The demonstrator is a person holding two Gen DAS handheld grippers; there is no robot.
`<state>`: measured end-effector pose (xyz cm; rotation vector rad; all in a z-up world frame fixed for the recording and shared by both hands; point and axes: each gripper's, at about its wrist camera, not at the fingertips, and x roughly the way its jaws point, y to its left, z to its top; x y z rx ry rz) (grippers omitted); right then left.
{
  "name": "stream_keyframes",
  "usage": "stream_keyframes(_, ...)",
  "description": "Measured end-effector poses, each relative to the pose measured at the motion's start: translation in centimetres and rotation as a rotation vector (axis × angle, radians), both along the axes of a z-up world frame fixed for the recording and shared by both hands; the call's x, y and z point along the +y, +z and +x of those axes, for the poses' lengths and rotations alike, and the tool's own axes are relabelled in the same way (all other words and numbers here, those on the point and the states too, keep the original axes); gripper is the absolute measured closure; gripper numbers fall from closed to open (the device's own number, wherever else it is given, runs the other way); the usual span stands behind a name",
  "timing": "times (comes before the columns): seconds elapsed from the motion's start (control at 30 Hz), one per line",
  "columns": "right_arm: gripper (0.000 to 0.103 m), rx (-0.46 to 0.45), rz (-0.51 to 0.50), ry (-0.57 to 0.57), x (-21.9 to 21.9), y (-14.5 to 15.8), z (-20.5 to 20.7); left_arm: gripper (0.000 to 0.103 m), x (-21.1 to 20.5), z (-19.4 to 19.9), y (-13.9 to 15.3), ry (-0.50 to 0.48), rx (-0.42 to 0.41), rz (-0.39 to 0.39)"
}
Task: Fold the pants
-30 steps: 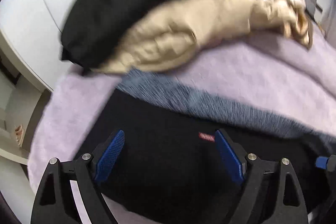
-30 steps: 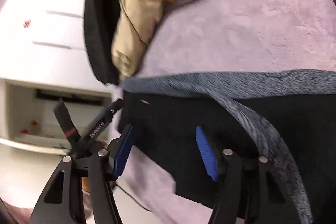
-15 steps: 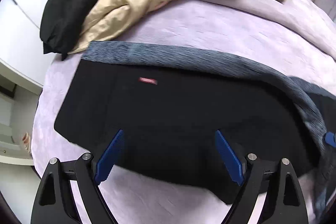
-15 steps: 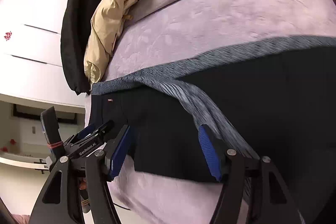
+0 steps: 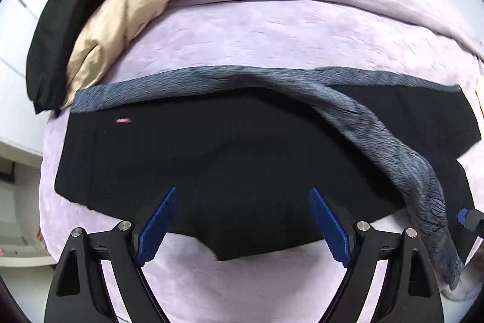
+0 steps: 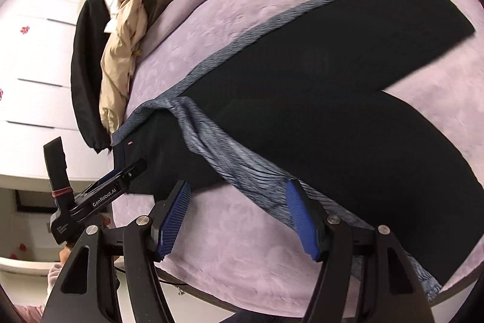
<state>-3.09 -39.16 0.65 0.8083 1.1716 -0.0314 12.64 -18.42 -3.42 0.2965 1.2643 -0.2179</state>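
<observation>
lilac blanket (image 5: 272, 29) covers a bed, with a tan coat (image 5: 127, 20) and black garment (image 5: 54, 29) heaped at its far left edge. black pants (image 5: 230, 147) with a grey side stripe (image 5: 378, 135) lie spread flat across the blanket, legs splayed apart. left gripper (image 5: 242, 220) hovers over the near edge of the pants, jaws wide, gripping nothing. right gripper (image 6: 239, 214) hovers beside the stripe, jaws also wide.

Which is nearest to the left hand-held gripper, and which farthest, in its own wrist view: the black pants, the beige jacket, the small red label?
From the left hand-held gripper, open:
1. Black pants: directly ahead, lying on the purple blanket.
2. Small red label: on the pants, upper left.
3. Beige jacket: far left, beyond the pants.
</observation>
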Motion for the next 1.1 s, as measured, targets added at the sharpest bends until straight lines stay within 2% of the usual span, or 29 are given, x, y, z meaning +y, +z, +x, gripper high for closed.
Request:
stream_keyframes(0.33,0.033,0.031,-0.024,-0.108,-4.9,-0.3,-5.3,0.015,-5.6,-1.9,-0.7,-0.098,0.043,0.005)
stream_keyframes(0.47,0.033,0.071,-0.072,-0.154,-7.3,-0.8,-8.8,0.015,-7.5,-3.8,-1.6,-0.165,0.095,-0.021)
stream_keyframes(0.57,0.033,0.108,-0.065,-0.232,-9.8,-1.7,-12.4,0.015,-8.9,-6.2,-3.5,-0.237,0.162,-0.026)
stream_keyframes(0.67,0.033,0.134,-0.036,-0.286,-11.0,-2.7,-15.7,0.015,-10.1,-8.0,-5.1,-0.280,0.212,-0.035)
stream_keyframes(0.77,0.033,0.151,0.007,-0.293,-10.9,-3.8,-18.1,0.015,-11.6,-9.5,-6.3,-0.324,0.236,-0.021)
stream_keyframes(0.93,0.034,0.055,0.241,-0.318,-9.8,-6.0,-19.4,0.015,-13.4,-10.8,-6.8,-0.356,0.254,-0.035)
stream_keyframes(0.97,0.036,0.062,0.280,-0.330,-9.6,-6.9,-19.3,0.015,-13.8,-11.1,-6.8,-0.359,0.254,-0.033)
stream_keyframes(1.03,0.074,0.084,0.325,-0.344,-9.1,-8.1,-19.2,0.015,-14.3,-11.2,-6.8,-0.364,0.254,-0.029)
stream_keyframes(1.07,0.090,0.080,0.321,-0.354,-9.0,-8.0,-19.2,0.015,-14.6,-11.1,-6.7,-0.365,0.253,-0.030)
stream_keyframes(1.1,0.094,0.051,0.317,-0.366,-9.0,-7.4,-19.0,0.015,-14.7,-11.1,-6.5,-0.364,0.249,-0.034)
